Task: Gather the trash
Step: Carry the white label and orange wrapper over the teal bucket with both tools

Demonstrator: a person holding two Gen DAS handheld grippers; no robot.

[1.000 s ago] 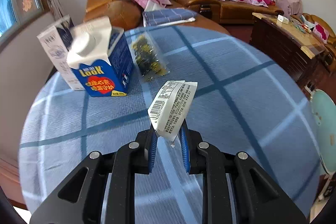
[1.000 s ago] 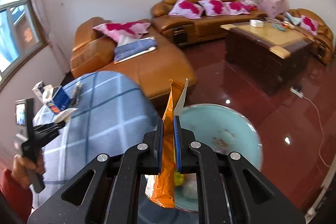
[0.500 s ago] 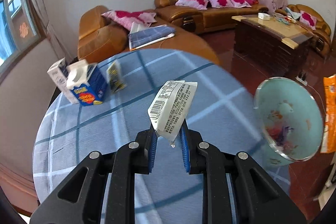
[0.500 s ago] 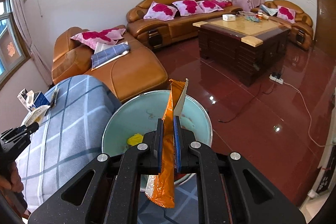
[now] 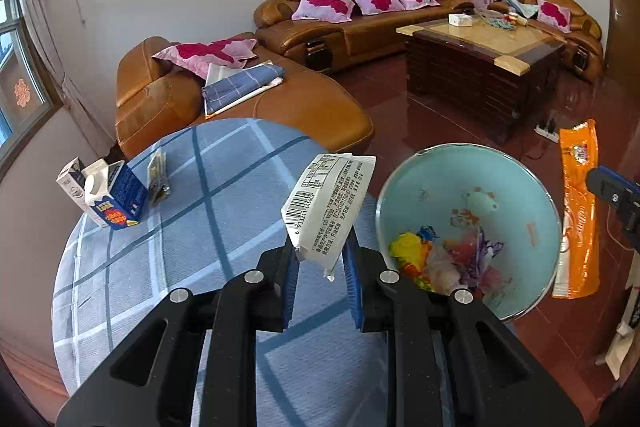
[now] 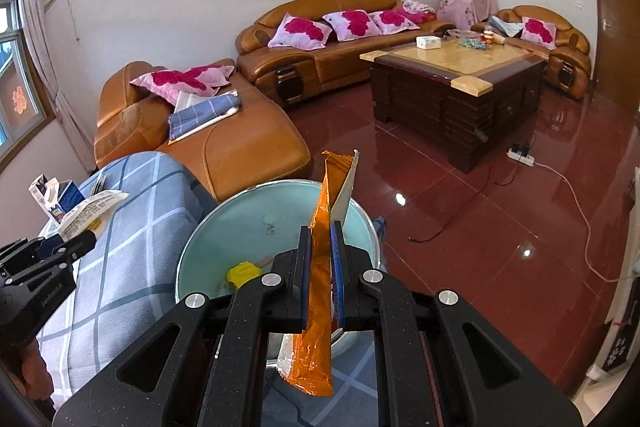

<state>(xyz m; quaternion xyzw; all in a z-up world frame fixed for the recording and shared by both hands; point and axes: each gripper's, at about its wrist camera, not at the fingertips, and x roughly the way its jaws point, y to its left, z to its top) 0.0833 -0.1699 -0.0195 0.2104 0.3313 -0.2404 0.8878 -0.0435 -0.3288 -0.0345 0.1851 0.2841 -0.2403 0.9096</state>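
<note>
Both tools pinching wrappers at the trash bin.

Your left tool (image 5: 320, 259) is clamped on a white wrapper (image 5: 330, 203), barcode side facing you, sticking up from between the pads. The light-blue trash bin (image 5: 520, 187) sits just right of this tool, beside the tabletop (image 5: 192, 227) with the blue checked cloth, coloured trash in its bottom. Far left of the tool, two cartons (image 5: 110, 193) stand on the tabletop with a small clear packet (image 5: 157, 173) next to them. Your right tool (image 6: 320, 263) is pressed shut on an orange wrapper (image 6: 320, 307), held upright, its lower end hanging below the pads. The bin's rim (image 6: 280, 185) lies directly under and ahead of this tool; a yellow scrap (image 6: 242, 273) shows inside, left of the pads.
</note>
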